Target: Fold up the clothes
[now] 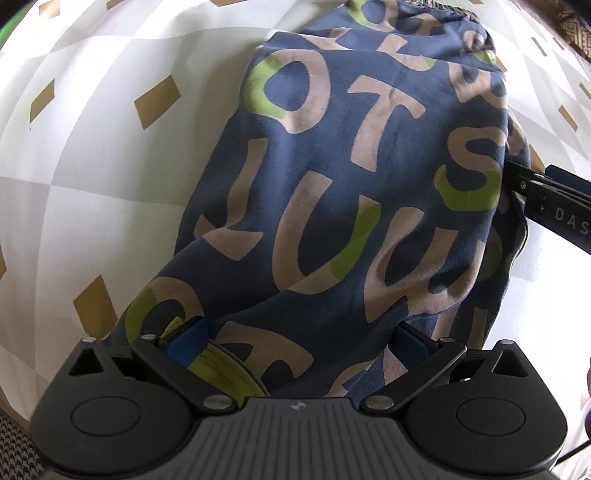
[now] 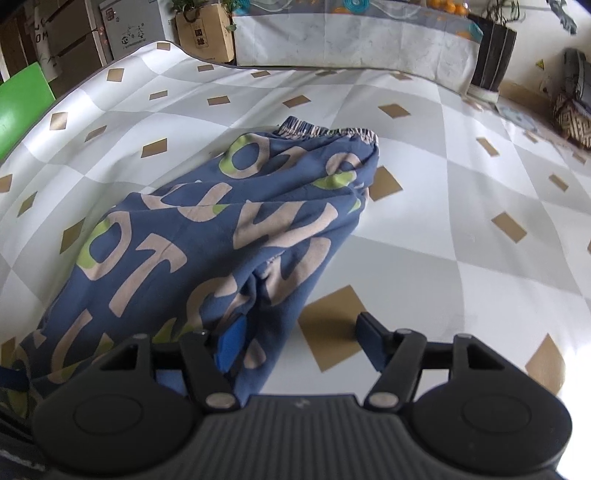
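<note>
Blue trousers (image 1: 332, 192) printed with large beige and green letters lie bunched on the checkered sheet (image 1: 92, 155). Their elastic waistband (image 2: 328, 131) is at the far end. My left gripper (image 1: 295, 339) points down over the near end, jaws wide apart. Cloth and a yellow-green hem (image 1: 225, 369) lie between its blue pads (image 1: 184, 343), which are partly covered. My right gripper (image 2: 299, 343) stands open at the trousers' (image 2: 207, 236) right edge. Its left pad (image 2: 231, 347) rests against a fold and its right finger is over bare sheet. In the left wrist view the right gripper (image 1: 546, 195) pokes in from the right.
The sheet (image 2: 461, 206), white and grey checks with tan diamonds, spreads wide to the right of the trousers. Beyond its far edge are a green chair (image 2: 22, 107), cardboard boxes (image 2: 125, 29), a planter box (image 2: 205, 37) and a draped table (image 2: 354, 37).
</note>
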`<move>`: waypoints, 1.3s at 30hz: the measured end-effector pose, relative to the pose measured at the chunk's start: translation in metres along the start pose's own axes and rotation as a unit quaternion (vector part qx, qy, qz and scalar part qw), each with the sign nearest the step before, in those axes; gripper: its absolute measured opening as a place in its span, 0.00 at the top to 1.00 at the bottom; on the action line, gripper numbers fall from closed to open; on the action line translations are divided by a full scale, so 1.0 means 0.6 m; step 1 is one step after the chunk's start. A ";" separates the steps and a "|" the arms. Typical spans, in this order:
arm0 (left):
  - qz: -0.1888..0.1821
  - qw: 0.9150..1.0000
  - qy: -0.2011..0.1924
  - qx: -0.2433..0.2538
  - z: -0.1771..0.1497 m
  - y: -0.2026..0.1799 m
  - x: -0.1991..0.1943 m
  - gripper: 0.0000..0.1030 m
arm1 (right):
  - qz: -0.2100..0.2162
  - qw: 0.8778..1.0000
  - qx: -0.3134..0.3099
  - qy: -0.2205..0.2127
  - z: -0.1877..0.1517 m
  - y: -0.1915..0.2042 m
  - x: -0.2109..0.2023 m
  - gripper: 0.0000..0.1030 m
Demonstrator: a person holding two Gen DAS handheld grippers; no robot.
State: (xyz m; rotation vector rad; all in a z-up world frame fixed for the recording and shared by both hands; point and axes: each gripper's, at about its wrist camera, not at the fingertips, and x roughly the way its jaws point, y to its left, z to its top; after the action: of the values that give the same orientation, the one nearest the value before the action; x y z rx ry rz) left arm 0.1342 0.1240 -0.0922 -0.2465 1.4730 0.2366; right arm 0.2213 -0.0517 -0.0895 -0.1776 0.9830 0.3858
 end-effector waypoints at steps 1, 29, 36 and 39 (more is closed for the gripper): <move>-0.001 1.000 0.001 -0.002 0.001 0.001 0.000 0.00 | -0.004 1.000 -0.003 -0.003 0.001 0.002 0.002 0.38; -0.030 0.996 -0.021 -0.087 0.035 0.064 -0.015 0.00 | -0.094 0.991 0.003 -0.098 0.002 0.014 0.007 0.36; 0.000 0.997 -0.002 -0.082 0.023 0.062 0.007 0.00 | -0.160 0.981 0.062 -0.094 -0.020 -0.012 -0.010 0.35; 0.003 0.997 -0.002 -0.077 0.021 0.059 0.008 0.00 | -0.166 0.978 0.099 -0.075 -0.035 -0.033 -0.012 0.35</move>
State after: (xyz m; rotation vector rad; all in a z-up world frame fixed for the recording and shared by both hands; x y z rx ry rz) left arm 0.1358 0.1614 -0.0968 -0.3643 1.4539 0.3559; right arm 0.2093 -0.0784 -0.0958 -0.1275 0.8190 -0.0061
